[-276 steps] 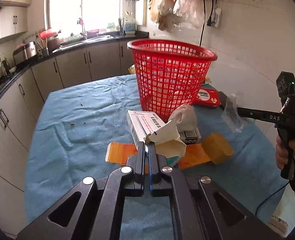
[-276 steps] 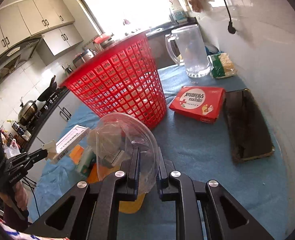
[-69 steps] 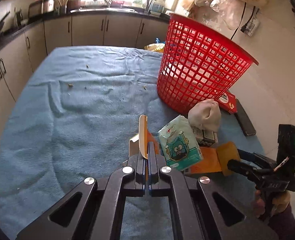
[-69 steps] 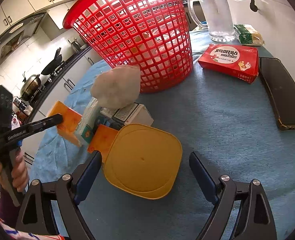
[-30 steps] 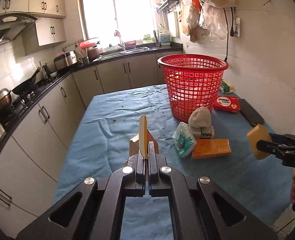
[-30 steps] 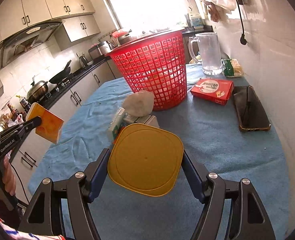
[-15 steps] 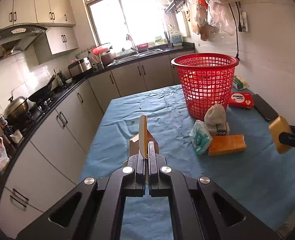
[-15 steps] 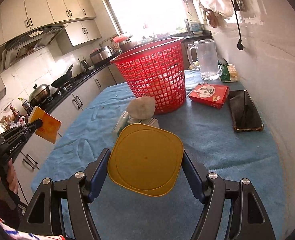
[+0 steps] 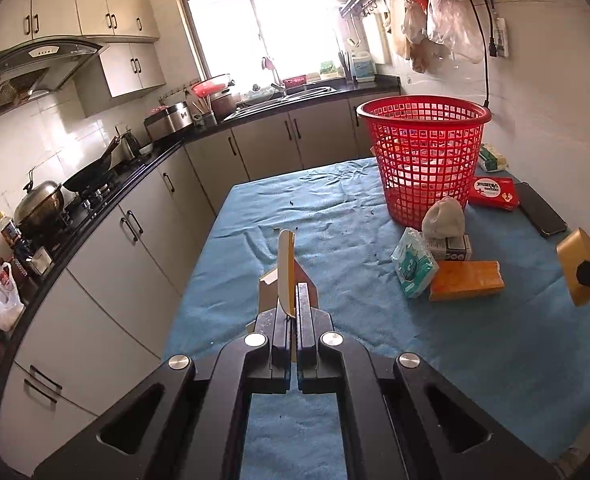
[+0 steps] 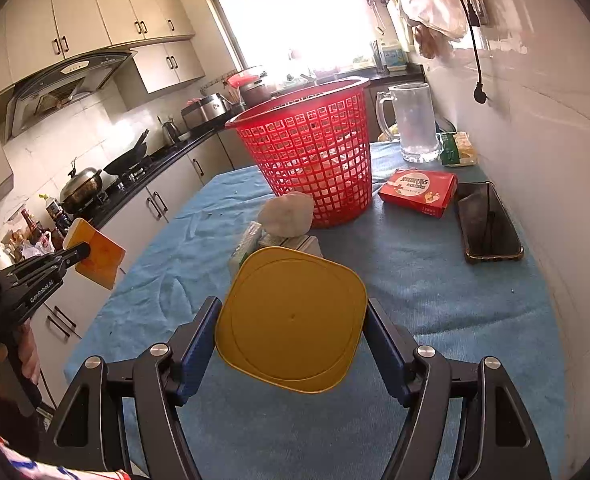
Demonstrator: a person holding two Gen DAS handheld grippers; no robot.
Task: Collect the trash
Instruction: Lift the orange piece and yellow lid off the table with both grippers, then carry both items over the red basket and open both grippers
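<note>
My left gripper is shut on a flat orange wrapper, held edge-on above the table's near left part; it also shows in the right wrist view. My right gripper is shut on a yellow square lid, held above the table's front; the lid also shows in the left wrist view. The red mesh basket stands at the far right of the blue cloth. In front of it lie a crumpled grey wad, a green tissue pack, a small box and an orange pack.
A red flat box, a black phone, a glass jug and a green packet lie along the wall. Kitchen counters, stove and cabinets run along the left of the blue-clothed table.
Both grippers have drawn back and up from the table with their items held. The pile and the basket look smaller and farther away.
</note>
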